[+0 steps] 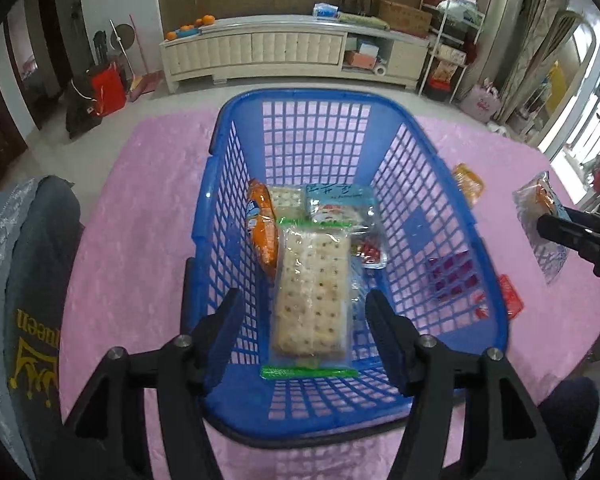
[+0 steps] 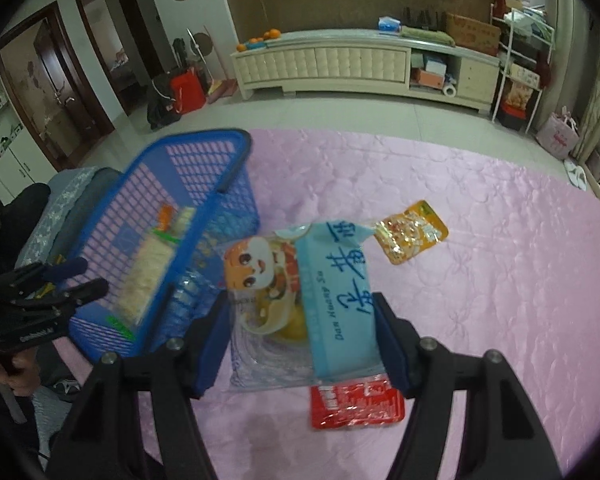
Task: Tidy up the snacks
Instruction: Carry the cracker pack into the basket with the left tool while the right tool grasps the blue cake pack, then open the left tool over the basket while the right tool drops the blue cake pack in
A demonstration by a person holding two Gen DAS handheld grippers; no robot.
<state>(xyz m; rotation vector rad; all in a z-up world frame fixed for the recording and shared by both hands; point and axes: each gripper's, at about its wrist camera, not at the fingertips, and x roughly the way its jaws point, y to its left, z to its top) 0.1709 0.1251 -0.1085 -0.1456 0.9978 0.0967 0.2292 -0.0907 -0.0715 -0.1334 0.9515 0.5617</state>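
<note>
The right claw point(image 2: 302, 330) squeezes a clear snack bag with a light blue label point(image 2: 300, 300), while the left claw point(image 1: 304, 334) hangs open and empty over the blue plastic basket point(image 1: 476, 240).

Blurred basket point(image 2: 188, 216), red packet point(image 2: 356, 404) partly hidden (behind blue pastry bag point(image 2: 332, 304))

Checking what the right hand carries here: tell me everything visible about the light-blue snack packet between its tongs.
The light-blue snack packet is a clear plastic bag with a pale blue band of printed characters, a cartoon face and yellowish pieces inside. It sits tilted between the right tongs, whose blue pads press its sides, lifted above the pink tablecloth, over a red packet, beside the blue basket.
</note>
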